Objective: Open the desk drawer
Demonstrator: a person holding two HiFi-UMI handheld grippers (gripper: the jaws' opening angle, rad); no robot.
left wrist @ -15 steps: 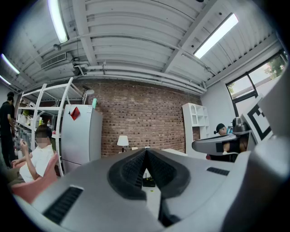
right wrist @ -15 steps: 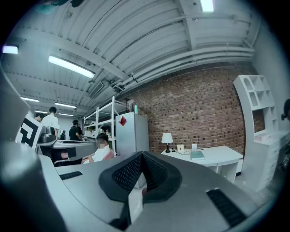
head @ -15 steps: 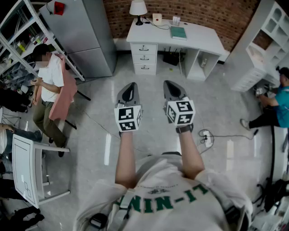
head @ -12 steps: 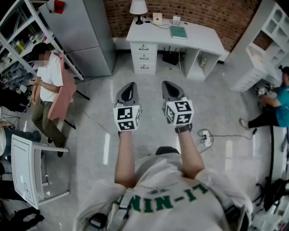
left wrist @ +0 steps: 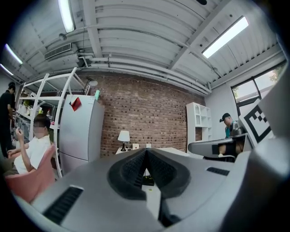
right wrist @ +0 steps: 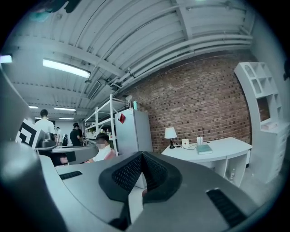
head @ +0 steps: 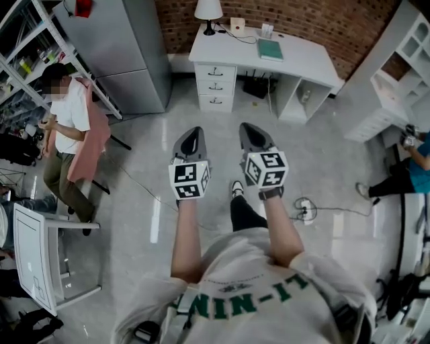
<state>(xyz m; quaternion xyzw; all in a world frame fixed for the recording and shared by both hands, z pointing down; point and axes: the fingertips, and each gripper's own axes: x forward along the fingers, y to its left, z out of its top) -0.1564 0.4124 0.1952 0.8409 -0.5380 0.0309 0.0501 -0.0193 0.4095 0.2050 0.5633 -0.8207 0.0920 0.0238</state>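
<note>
The white desk [head: 295, 57] stands against the brick wall, far ahead of me. Its stack of three drawers [head: 215, 86] on the left side is closed, each with a small dark handle. A lamp [head: 207, 12] and a green book [head: 269, 48] rest on top. My left gripper [head: 193, 131] and right gripper [head: 250, 127] are side by side at chest height over the floor, both shut and empty, pointing at the desk. In the left gripper view the pads [left wrist: 136, 167] meet, with the desk mostly hidden behind them. The right gripper view has the desk [right wrist: 213, 152] to the right of its closed pads [right wrist: 152, 170].
A grey fridge [head: 127, 54] stands left of the desk. A person in a white shirt [head: 67, 114] and a white chair [head: 33, 255] are at the left. A white shelf unit [head: 396, 74] and a crouching person [head: 416, 161] are at the right. A power strip with cable [head: 306, 208] lies on the floor.
My leg and shoe have come into view below the grippers as I step forward. The desk sits slightly nearer. Both grippers stay shut and level.
</note>
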